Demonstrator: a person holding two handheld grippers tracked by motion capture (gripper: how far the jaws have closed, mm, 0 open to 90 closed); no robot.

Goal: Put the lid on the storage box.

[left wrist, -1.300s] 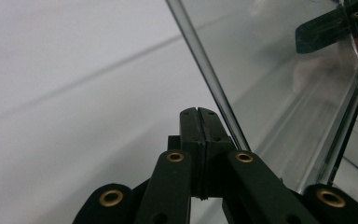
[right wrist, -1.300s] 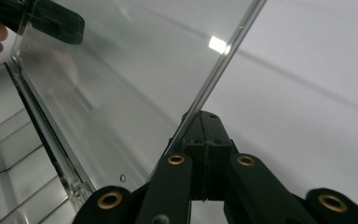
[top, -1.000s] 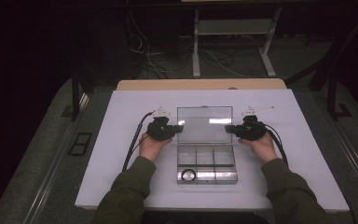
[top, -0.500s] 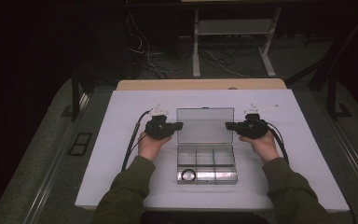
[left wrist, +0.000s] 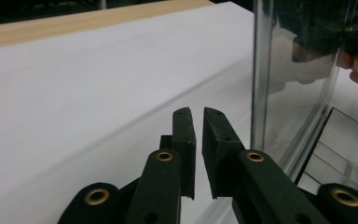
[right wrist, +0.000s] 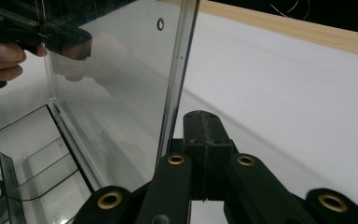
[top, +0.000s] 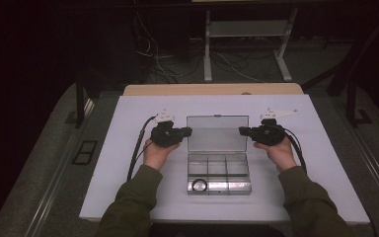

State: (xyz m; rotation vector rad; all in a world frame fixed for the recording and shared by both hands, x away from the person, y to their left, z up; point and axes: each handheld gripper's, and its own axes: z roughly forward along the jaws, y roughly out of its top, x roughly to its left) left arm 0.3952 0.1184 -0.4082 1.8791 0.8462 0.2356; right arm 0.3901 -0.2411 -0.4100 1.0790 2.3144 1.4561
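A clear plastic compartment box (top: pixel 218 173) lies on the white table sheet, and its lid (top: pixel 217 133) stands upright at the back. My left gripper (top: pixel 188 131) points at the lid's left edge. In the left gripper view its jaws (left wrist: pixel 199 112) have just been opening and show a narrow gap with nothing in it. There the lid edge (left wrist: pixel 261 70) stands just to their right, apart from them. My right gripper (top: pixel 242 131) points at the lid's right edge. Its jaws (right wrist: pixel 202 114) are pressed together, empty, beside the lid (right wrist: pixel 112 70).
A small dark ring (top: pixel 199 185) lies in the box's front left compartment. The white sheet (top: pixel 128 197) covers a table with a wooden far edge (top: pixel 212 89). Cables trail back from both grippers along the forearms. Table legs and wires stand on the dark floor beyond.
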